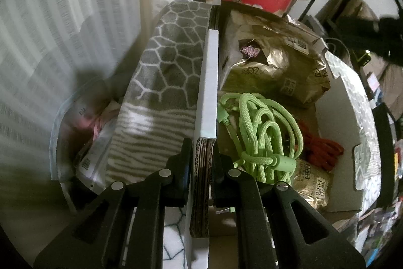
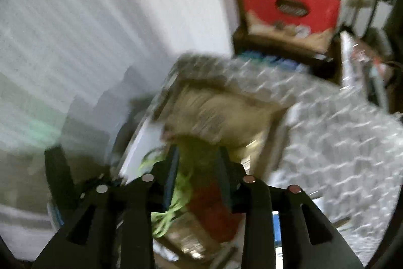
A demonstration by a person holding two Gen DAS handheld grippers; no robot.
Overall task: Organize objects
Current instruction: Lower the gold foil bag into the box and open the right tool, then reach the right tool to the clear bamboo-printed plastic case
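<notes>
Take the cardboard box wall (image 1: 205, 92) as your reference. Your left gripper (image 1: 201, 155) is pinched onto the near end of this wall, one finger on each face of the corrugated edge.

Left of the wall, a grey patterned towel (image 1: 166, 62) lies against it, with a plastic-wrapped packet (image 1: 95, 155) further left.

Right of the wall, inside the box, the green cord (image 1: 264, 132) is coiled just beside it. A red cord (image 1: 325, 148) lies beyond the green one, and a gold tissue pack (image 1: 274, 59) fills the far end. A smaller gold pack (image 1: 312, 185) sits at the near right.

Your right gripper (image 2: 197, 163) hangs over the same compartment with its fingers spread and nothing visibly between them. This view is heavily motion-blurred, so contact with the cords cannot be confirmed.

Hazards:
- The green cord is looped loosely. Gripping a single strand would likely drag the whole coil, and possibly snag the red cord.
- Pulling on the wall with the left gripper may tip or slide the box.
- Moving at this speed risks a misplaced closure.
</notes>
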